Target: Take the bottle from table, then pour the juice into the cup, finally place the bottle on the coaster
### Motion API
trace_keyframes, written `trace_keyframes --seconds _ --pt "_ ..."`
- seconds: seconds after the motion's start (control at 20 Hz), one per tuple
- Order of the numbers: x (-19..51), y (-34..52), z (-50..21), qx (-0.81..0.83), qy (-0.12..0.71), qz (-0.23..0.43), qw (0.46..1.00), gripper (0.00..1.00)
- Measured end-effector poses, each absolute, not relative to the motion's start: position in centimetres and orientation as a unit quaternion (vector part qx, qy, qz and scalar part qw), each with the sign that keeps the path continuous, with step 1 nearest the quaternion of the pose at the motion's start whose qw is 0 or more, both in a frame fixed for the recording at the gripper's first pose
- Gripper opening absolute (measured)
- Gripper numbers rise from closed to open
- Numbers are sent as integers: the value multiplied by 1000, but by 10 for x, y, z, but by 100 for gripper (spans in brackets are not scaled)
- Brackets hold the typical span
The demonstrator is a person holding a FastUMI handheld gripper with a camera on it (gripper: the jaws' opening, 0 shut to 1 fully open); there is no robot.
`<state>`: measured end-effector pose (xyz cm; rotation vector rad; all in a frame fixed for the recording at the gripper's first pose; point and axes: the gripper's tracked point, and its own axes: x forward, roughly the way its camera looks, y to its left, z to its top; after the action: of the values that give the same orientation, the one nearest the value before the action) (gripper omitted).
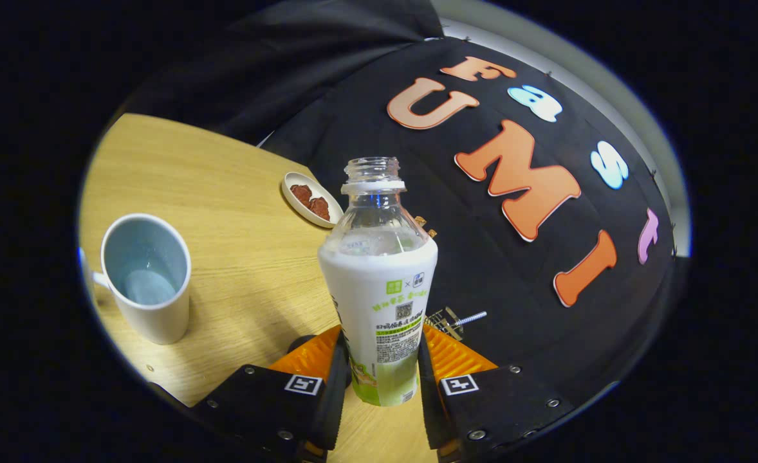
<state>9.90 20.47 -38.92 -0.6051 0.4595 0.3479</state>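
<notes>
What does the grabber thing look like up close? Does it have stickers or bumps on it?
The gripper has two chunky fingers, one on each side. Each carries a small square sticker with a black-and-white block pattern, like a tiny code. Round silver screws dot the flat outer plates. Nearer the tips, the fingers have ridged, bumpy surfaces, like little stairs. No cables or sleeves can be seen.

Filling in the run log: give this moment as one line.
gripper: shut on bottle | bottle: uncapped, held between fingers | cup: on table, apart from bottle | pour: not yet seen
</notes>
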Motion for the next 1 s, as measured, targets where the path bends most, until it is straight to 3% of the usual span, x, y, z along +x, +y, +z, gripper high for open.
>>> trace_keyframes --seconds 0.45,1.0 --pt "119 195 -407 -30 281 123 951 53" --pt "134 189 -444 4 299 89 950 53"
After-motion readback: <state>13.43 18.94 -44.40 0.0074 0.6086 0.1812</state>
